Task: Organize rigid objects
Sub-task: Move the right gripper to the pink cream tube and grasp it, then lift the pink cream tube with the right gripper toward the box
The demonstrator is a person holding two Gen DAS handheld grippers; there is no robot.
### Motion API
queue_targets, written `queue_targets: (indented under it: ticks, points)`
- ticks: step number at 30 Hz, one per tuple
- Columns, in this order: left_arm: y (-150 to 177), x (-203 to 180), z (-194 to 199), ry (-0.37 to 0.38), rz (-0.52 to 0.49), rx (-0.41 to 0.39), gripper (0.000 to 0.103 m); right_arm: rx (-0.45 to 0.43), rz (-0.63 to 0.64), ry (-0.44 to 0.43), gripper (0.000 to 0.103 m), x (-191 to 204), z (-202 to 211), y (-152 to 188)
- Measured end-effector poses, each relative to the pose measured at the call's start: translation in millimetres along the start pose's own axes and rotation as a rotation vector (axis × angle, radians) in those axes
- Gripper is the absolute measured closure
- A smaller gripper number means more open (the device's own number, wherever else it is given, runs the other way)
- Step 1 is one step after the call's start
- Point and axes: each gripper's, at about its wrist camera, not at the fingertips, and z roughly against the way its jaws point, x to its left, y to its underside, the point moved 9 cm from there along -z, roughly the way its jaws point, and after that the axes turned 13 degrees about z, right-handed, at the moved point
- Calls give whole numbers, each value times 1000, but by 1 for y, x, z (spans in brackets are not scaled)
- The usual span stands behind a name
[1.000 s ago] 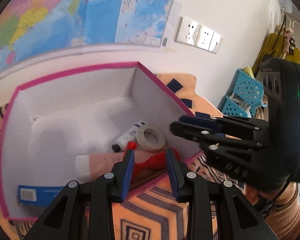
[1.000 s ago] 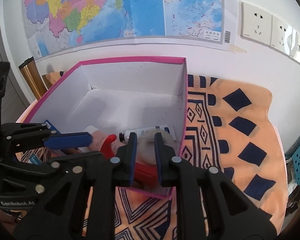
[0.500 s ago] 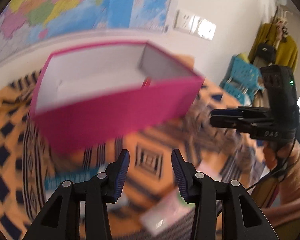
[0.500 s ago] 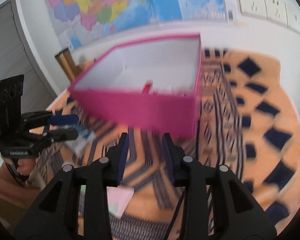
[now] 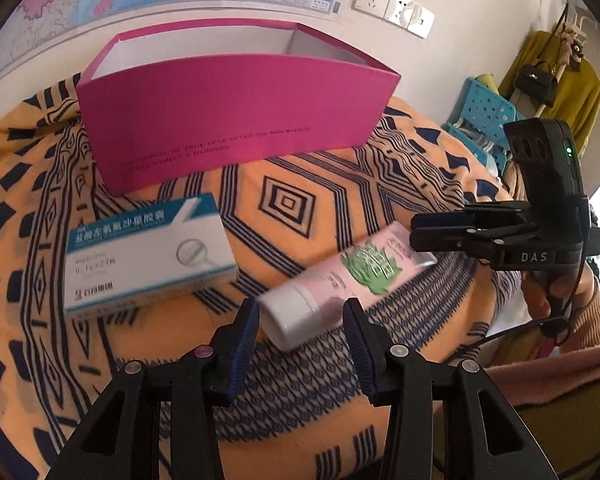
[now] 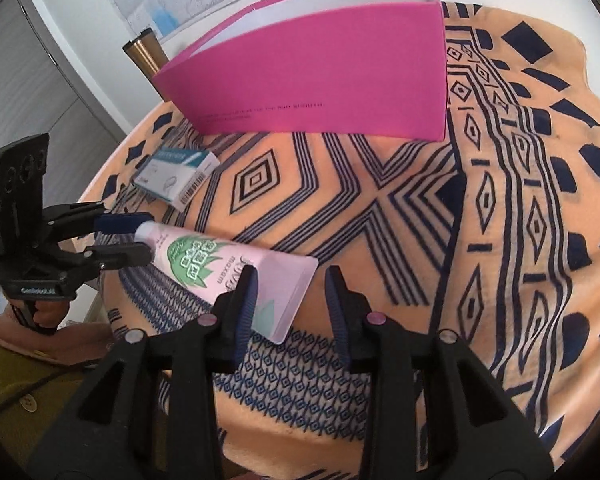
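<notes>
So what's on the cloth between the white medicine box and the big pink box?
Nothing. In the left wrist view only bare patterned cloth shows between the medicine box and the pink box.

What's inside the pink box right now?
Only the pink box's white inner walls show. Its front wall hides the floor, so any contents cannot be seen.

The pink box's (image 5: 236, 128) near wall hides everything inside it in both views. Small print along that wall is too fine to read. The medicine carton (image 5: 148, 252) is motion-blurred in the left wrist view, its smaller text illegible. The left tool (image 6: 140, 236) covers the cap of the pink tube (image 6: 228, 276) in the right wrist view.
</notes>
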Motion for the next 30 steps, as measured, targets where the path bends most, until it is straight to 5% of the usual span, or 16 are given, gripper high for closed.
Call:
queue_targets:
  ticks: [10, 30]
  points:
    - [4, -7, -4, 12, -2, 15, 61, -16, -42, -35, 58, 5, -4, 4]
    - [-34, -15, 8, 60, 22, -52, 61, -86, -30, 76, 58, -5, 18, -24]
